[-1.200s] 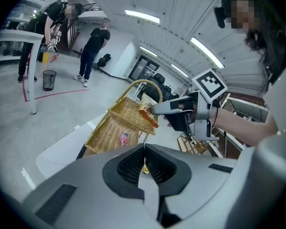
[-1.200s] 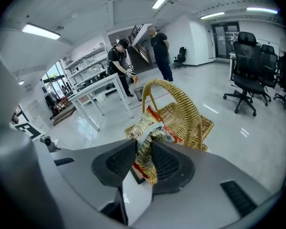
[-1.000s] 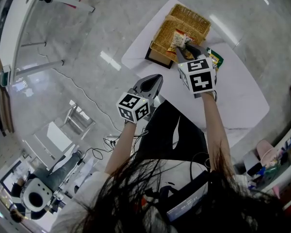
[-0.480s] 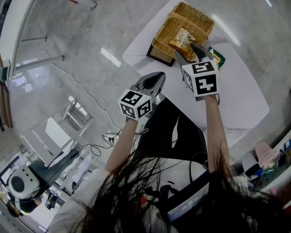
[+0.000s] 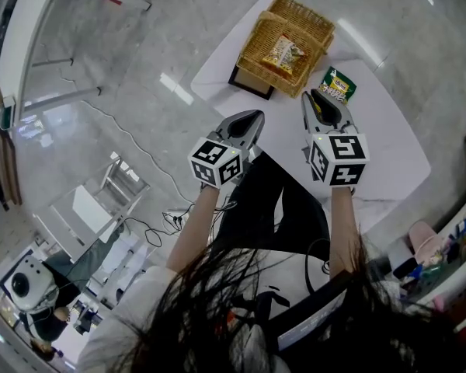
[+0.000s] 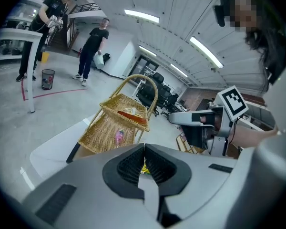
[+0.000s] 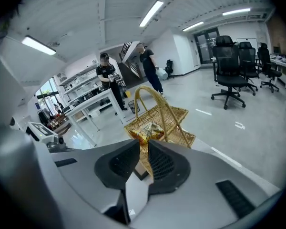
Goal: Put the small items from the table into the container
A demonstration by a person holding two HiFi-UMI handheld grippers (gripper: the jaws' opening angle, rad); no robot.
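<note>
Jaws of your right gripper (image 5: 315,94) are closing, empty; your left gripper (image 5: 255,116) keeps its pair pressed together. Basket (image 5: 303,14) holds a snack packet (image 5: 283,53) — green packet (image 5: 338,84) lies right of it.

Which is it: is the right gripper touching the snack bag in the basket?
Apart. The head view shows a clear gap between the right gripper, its jaws closing on nothing, and the snack bag lying in the basket.

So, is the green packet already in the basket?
No, the green packet lies on the white table beside the wicker basket.
</note>
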